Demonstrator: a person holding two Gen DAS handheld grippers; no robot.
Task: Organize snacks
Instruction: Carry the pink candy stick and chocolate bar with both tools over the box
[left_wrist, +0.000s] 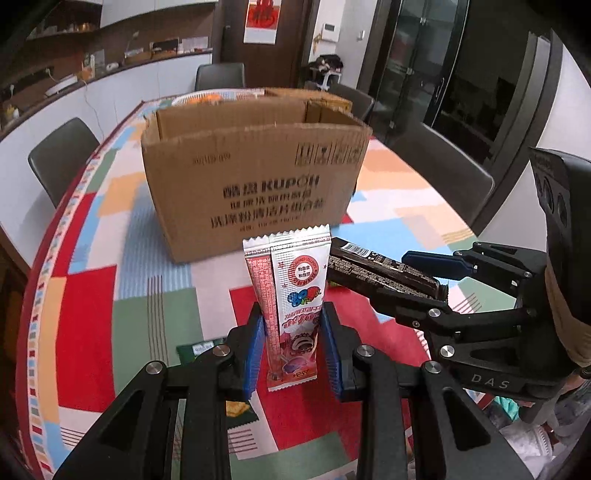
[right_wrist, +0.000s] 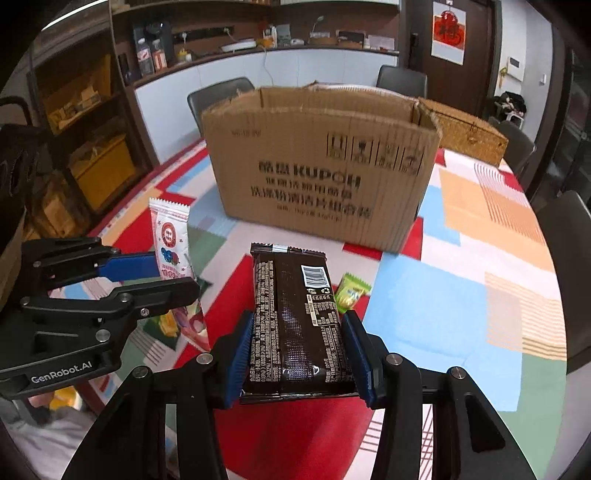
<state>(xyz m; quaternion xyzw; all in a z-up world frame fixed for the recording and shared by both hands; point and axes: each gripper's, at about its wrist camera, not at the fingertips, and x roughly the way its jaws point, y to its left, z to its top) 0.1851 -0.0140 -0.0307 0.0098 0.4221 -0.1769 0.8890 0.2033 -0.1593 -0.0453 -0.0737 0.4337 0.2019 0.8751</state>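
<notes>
My left gripper (left_wrist: 291, 314) is shut on a pink and white snack packet (left_wrist: 291, 291), held upright above the table; it also shows in the right wrist view (right_wrist: 170, 240). My right gripper (right_wrist: 297, 325) is shut on a dark brown snack packet (right_wrist: 295, 314), held flat above the table; it also shows in the left wrist view (left_wrist: 376, 273). An open cardboard box (left_wrist: 255, 173) stands on the table just beyond both grippers, also in the right wrist view (right_wrist: 321, 166). Its inside is hidden.
A small green candy packet (right_wrist: 351, 290) lies on the patchwork tablecloth (right_wrist: 461, 295) under the right gripper. A green packet (left_wrist: 192, 350) and a yellow one (left_wrist: 236, 410) lie below the left gripper. A woven basket (right_wrist: 469, 133) sits behind the box. Chairs (left_wrist: 62, 158) ring the table.
</notes>
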